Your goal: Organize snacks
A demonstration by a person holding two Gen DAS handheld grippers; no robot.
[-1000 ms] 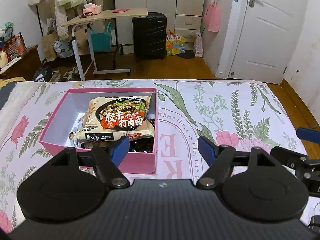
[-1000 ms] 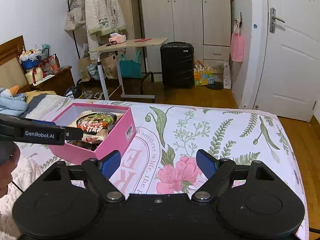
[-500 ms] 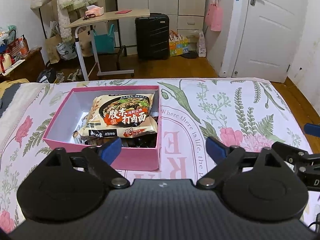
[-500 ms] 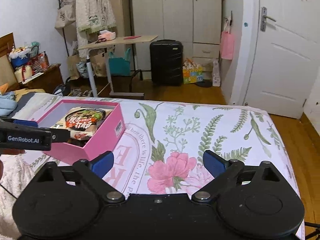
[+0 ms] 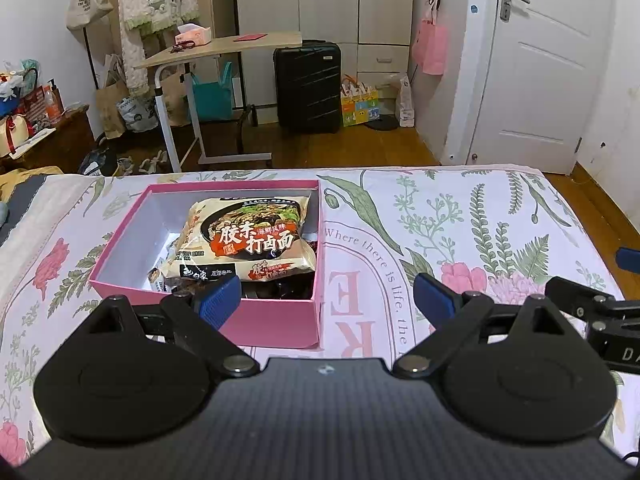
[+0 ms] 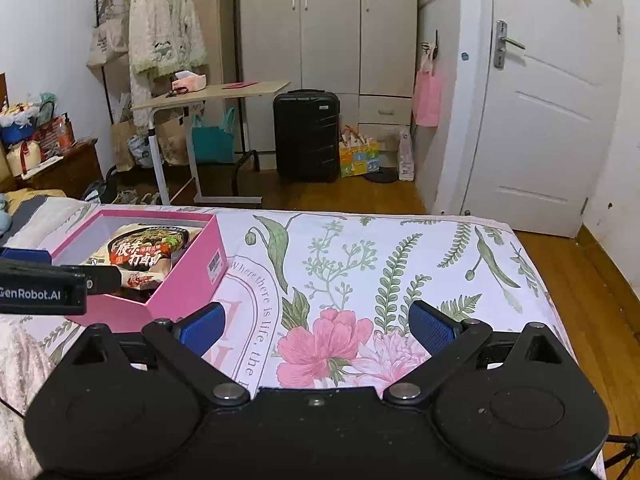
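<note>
Left wrist view: the left gripper (image 5: 327,294) has drawn back and risen from the pink box (image 5: 276,320) over the last second, fingers apart and empty, so the noodle packet (image 5: 244,240) lies released on top of darker snacks inside the box, toward its right wall. The right gripper (image 6: 316,326) also hangs spread and empty over the floral bedspread (image 6: 400,264), nearer the bed's right edge. Likely the packing is finished.

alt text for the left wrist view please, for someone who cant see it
An open pink box sits on a floral bedsheet, holding a noodle packet that lies on top of darker snack packs. The left gripper, blue-padded jaws open and empty, hovers just in front of the box. Behind the bed are a black suitcase and a white door.
</note>
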